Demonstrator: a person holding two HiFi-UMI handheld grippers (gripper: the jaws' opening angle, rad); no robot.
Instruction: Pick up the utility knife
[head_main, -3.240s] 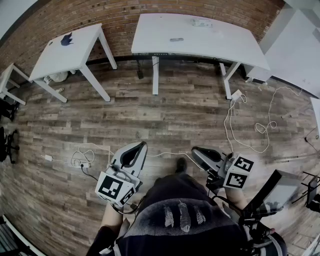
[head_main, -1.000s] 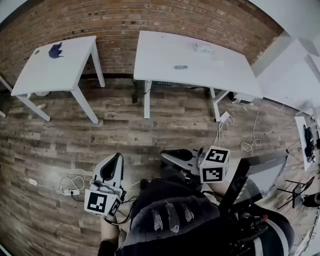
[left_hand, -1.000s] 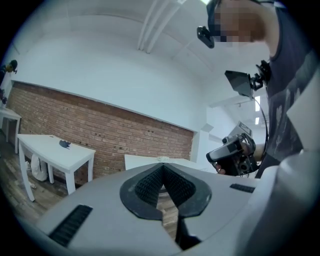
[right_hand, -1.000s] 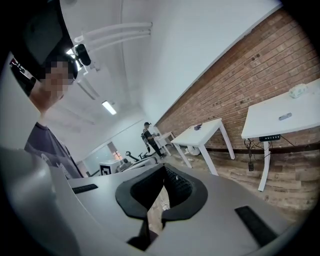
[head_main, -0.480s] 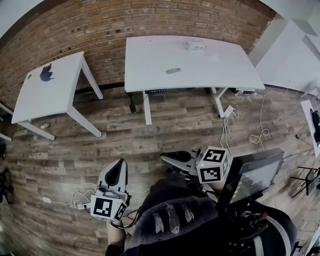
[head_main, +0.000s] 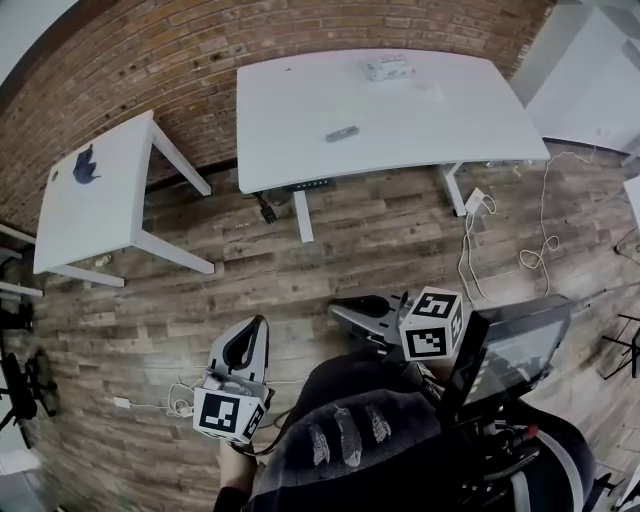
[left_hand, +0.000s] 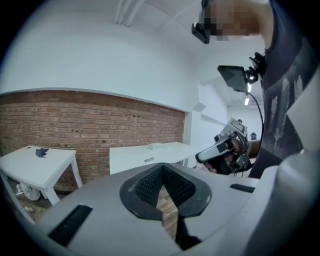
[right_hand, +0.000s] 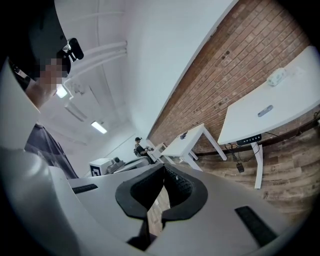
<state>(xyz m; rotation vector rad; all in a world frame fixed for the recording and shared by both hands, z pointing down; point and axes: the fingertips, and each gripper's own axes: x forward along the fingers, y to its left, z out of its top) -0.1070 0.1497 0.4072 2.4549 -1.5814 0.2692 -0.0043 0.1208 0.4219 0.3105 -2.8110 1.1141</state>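
Observation:
The grey utility knife (head_main: 342, 133) lies on the large white table (head_main: 440, 120), well ahead of me across the wood floor. It also shows as a small grey sliver in the left gripper view, utility knife (left_hand: 148, 160), and in the right gripper view, utility knife (right_hand: 265, 111). My left gripper (head_main: 256, 325) is held low at my left, shut and empty, pointing toward the table. My right gripper (head_main: 342, 308) is at my right, shut and empty, pointing left. Their jaws meet in both gripper views, left gripper (left_hand: 162, 189), right gripper (right_hand: 160, 192).
A small white object (head_main: 387, 68) sits near the big table's far edge. A smaller white table (head_main: 110, 200) at left carries a dark blue item (head_main: 85, 165). Cables (head_main: 505, 250) and a power strip (head_main: 175, 408) lie on the floor. A dark screen (head_main: 510, 350) hangs at my right.
The large table has drawn nearer and shifted in the head view as I walk toward it. Both grippers travelled along with me and stayed shut.

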